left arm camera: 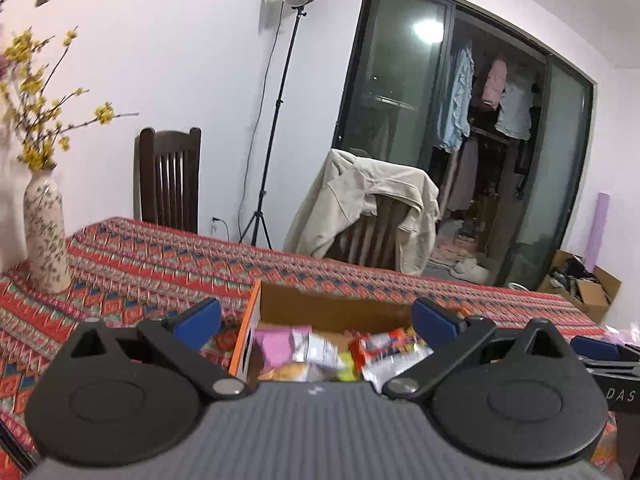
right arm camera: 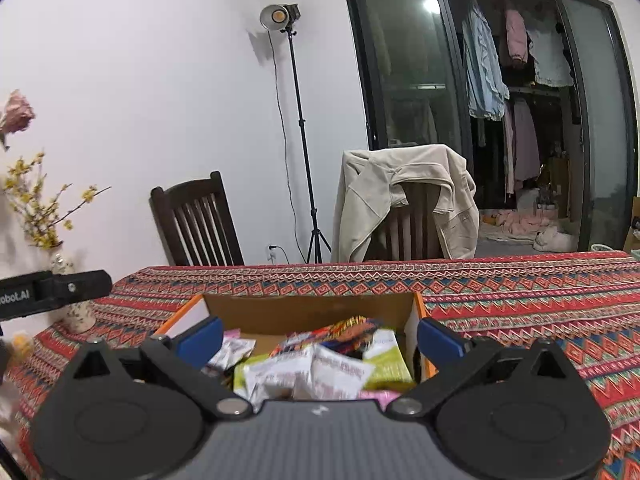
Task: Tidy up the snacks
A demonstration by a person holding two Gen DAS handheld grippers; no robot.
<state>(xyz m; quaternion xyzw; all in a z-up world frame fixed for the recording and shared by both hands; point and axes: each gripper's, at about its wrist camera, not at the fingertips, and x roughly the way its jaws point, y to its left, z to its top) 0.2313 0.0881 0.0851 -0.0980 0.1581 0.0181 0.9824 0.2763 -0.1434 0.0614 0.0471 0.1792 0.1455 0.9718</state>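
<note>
Snacks (right arm camera: pixel 320 360) heaped in cardboard box (right arm camera: pixel 304 306), lower centre of frame, on patterned tablecloth (right arm camera: pixel 520 300). Left gripper (left arm camera: pixel 316 318) and right gripper (right arm camera: pixel 320 338): jaws spread wide, nothing held. Step: packing appears finished or between picks. Next: find any stray packet.

The box (right arm camera: pixel 308 312) is open on top, heaped with snack packets (right arm camera: pixel 320 364). The counter (right arm camera: pixel 520 300) lies bare to its right; a vase (left arm camera: pixel 44 232) stands far left.
</note>
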